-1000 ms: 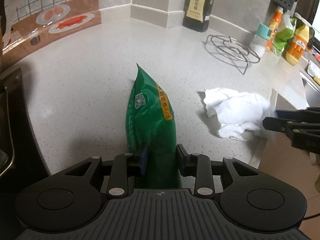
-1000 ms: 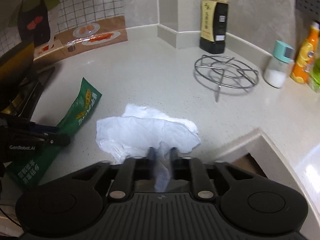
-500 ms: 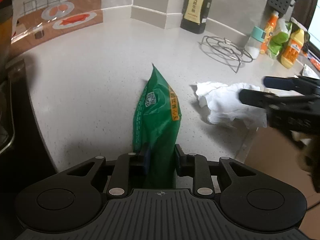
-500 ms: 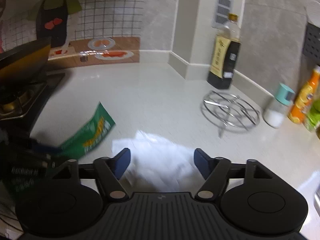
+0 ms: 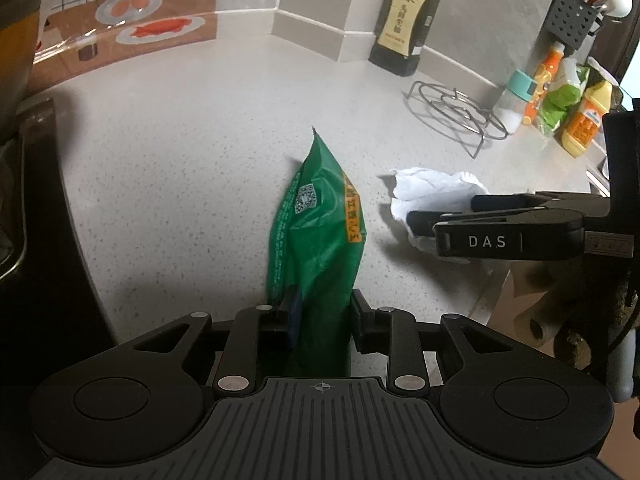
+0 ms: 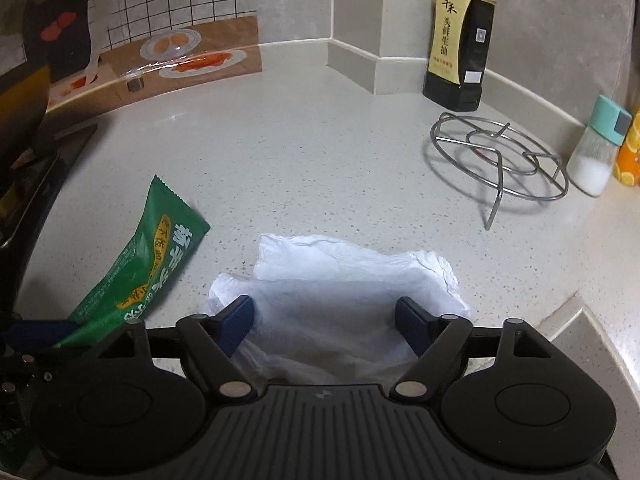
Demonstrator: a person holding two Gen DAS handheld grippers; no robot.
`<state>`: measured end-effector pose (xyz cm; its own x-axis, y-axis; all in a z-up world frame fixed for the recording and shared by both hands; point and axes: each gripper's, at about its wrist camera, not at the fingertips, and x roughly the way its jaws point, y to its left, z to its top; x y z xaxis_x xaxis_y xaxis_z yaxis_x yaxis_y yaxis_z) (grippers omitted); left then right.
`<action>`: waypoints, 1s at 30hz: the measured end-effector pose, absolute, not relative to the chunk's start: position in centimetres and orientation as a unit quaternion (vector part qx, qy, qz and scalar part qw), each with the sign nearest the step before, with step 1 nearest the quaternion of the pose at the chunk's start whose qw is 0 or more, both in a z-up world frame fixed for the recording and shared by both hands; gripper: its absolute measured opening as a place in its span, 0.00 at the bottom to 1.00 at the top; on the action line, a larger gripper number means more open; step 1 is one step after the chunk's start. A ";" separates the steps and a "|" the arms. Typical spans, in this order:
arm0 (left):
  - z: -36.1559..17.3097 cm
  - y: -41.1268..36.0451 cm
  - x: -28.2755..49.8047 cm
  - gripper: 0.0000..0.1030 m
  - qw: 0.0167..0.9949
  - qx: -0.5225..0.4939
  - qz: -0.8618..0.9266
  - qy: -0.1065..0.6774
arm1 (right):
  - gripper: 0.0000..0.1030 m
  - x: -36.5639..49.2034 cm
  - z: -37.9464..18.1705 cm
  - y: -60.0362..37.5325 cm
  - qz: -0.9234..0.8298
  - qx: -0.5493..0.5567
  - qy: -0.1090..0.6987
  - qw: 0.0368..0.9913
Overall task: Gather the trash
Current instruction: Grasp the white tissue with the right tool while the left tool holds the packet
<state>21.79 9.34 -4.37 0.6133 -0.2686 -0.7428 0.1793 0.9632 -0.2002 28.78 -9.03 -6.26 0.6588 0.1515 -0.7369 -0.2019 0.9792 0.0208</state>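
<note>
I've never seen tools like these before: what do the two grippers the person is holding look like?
Both are matte black plastic with ribbed tops, round caps and silver pivot pins. The left gripper and right gripper have dark blue finger pads. Seen from the side, the right one bears white "DAS" lettering.

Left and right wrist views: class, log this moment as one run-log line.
left gripper: shut on green foil snack packet | right gripper: jaws just opened wide, crumpled white tissue between, unpressed | grey speckled countertop

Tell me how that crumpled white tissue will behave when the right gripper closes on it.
The tissue looks thin and creased, so it will probably crush and hang limp. It likely weighs almost nothing. It spreads wider than the open right gripper, so loose edges may trail onto the counter.
</note>
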 end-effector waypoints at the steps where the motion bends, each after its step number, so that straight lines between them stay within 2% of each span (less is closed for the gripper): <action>1: -4.4 9.3 21.8 0.30 0.896 -0.054 -0.125 0.422 | 0.85 28.9 -6.3 -9.0 0.102 -0.030 0.404 0.909; 6: -4.4 9.3 21.8 0.30 0.896 -0.054 -0.125 0.422 | 1.00 29.4 -6.6 -8.5 0.117 -0.030 0.415 0.902; 12: -4.4 9.3 21.7 0.30 0.897 -0.055 -0.126 0.420 | 1.00 29.8 -6.4 -8.2 0.126 -0.044 0.430 0.893; 14: -4.4 9.2 21.7 0.30 0.898 -0.054 -0.127 0.418 | 0.96 29.6 -6.3 -8.4 0.132 -0.048 0.426 0.894; 16: -4.4 9.2 21.6 0.30 0.898 -0.055 -0.127 0.417 | 0.88 29.1 -6.0 -8.5 0.140 -0.047 0.421 0.895; 23: -4.5 9.4 21.5 0.30 0.899 -0.058 -0.128 0.414 | 0.88 28.2 -4.8 -9.4 0.091 -0.051 0.362 0.926; 30: -4.4 9.2 21.5 0.30 0.900 -0.053 -0.121 0.415 | 0.88 30.3 -5.9 -10.0 0.080 -0.023 0.384 0.920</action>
